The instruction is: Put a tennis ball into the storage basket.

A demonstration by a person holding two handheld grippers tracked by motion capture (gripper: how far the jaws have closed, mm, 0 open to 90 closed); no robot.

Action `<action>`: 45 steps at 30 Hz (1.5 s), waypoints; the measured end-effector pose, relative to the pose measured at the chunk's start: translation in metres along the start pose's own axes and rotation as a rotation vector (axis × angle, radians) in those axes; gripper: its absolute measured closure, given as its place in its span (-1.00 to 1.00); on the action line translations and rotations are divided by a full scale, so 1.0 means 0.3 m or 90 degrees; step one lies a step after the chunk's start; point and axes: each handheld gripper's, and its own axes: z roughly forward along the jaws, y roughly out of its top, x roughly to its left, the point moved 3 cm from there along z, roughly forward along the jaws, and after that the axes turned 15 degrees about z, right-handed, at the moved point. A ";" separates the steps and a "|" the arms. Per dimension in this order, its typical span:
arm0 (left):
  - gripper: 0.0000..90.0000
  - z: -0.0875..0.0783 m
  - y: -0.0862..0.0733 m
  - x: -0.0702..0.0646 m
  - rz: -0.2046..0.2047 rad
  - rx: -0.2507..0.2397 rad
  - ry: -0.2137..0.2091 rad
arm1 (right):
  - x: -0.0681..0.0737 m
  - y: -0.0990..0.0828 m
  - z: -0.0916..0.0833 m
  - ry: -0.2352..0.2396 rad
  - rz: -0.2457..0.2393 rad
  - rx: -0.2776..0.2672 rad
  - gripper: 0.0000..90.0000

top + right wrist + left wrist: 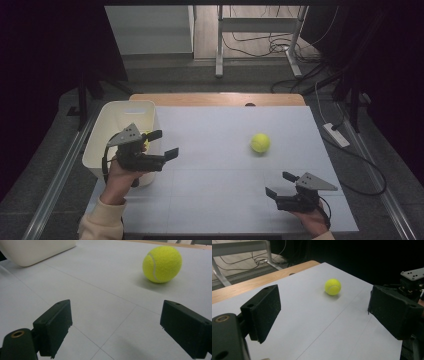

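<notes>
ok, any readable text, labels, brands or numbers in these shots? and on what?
None can be read.
Tennis ball: white seam line, no brand print visible on the sides facing the cameras.
White bin: plain walls, no label.
White table surface: thin seam lines, no writing.
Left gripper and right gripper: black jaws and grey plates, no markings.

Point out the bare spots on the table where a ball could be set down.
Bare: the wide middle between the tennis ball and the white bin, and the near strip between the two claws. Crowded: the left edge, where the left claw hangs beside the bin.
</notes>
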 end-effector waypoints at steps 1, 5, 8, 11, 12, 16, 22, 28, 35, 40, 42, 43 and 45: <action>-0.74 0.002 0.000 -0.002 0.000 0.000 -0.001 | 0.000 0.000 0.000 0.000 -0.001 0.000 -0.76; -0.74 0.011 0.000 -0.009 0.001 0.001 -0.003 | 0.001 0.000 -0.001 -0.001 -0.001 -0.001 -0.76; -0.74 0.020 -0.003 -0.012 0.002 0.005 -0.006 | 0.000 0.000 0.000 -0.001 -0.001 0.000 -0.76; -0.74 0.037 -0.005 -0.019 -0.001 0.009 -0.012 | 0.000 0.000 -0.001 -0.003 -0.005 0.000 -0.76; -0.74 0.040 -0.006 -0.021 0.002 0.011 -0.013 | 0.000 0.000 -0.001 -0.003 -0.005 0.000 -0.76; -0.74 0.057 -0.008 -0.034 0.003 0.018 -0.020 | 0.000 0.000 -0.001 -0.001 -0.003 -0.001 -0.76; -0.75 0.085 -0.006 -0.047 0.008 0.024 -0.024 | 0.001 0.002 0.000 0.000 -0.001 -0.001 -0.76; -0.75 0.115 -0.004 -0.056 0.005 0.023 -0.033 | 0.001 0.005 -0.004 0.004 0.005 -0.005 -0.76; -0.76 0.150 -0.003 -0.071 0.015 0.032 -0.047 | -0.001 0.011 -0.002 0.006 0.015 -0.009 -0.76; -0.76 0.170 -0.012 -0.077 0.017 0.043 -0.055 | 0.003 0.016 0.001 0.007 0.016 -0.010 -0.76; -0.76 0.177 -0.014 -0.081 0.016 0.046 -0.059 | 0.001 0.014 0.002 0.005 0.019 -0.012 -0.76; -0.76 0.183 -0.015 -0.084 0.018 0.049 -0.060 | -0.001 0.014 0.002 0.005 0.021 -0.012 -0.76; -0.76 0.198 -0.018 -0.087 0.019 0.056 -0.059 | -0.005 0.016 0.004 0.005 0.023 -0.013 -0.76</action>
